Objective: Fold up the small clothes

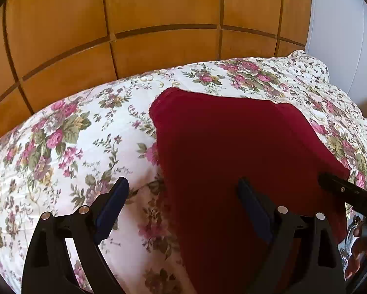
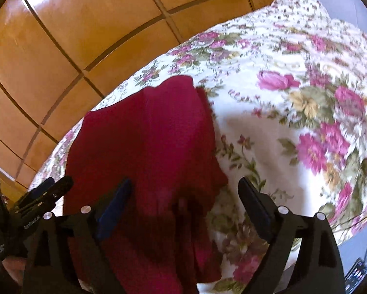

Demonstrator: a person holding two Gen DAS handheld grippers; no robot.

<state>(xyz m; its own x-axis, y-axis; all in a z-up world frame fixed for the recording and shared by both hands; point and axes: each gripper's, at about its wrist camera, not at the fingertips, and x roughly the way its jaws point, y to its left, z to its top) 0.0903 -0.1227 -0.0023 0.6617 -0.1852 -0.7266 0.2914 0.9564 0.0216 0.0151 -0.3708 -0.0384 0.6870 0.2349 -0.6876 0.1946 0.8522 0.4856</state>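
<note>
Wooden wardrobe panels [image 1: 159, 12] behind floral bedspread [image 1: 61, 147]. Left gripper [image 1: 183, 191] and right gripper [image 2: 184, 191] both spread wide, grasping nothing, hovering over dark red garment [image 1: 232, 147].

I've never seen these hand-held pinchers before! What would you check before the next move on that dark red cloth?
1. Left gripper open: ok, jaws spread wide.
2. Right gripper open: ok, nothing between its jaws.
3. Red garment lying on the floral bedspread: ok.
4. Garment flat: not ok, its near right edge looks rumpled.
5. Grippers apart from each other: ok, though close.
6. Which edge to fold: cannot tell.
</note>
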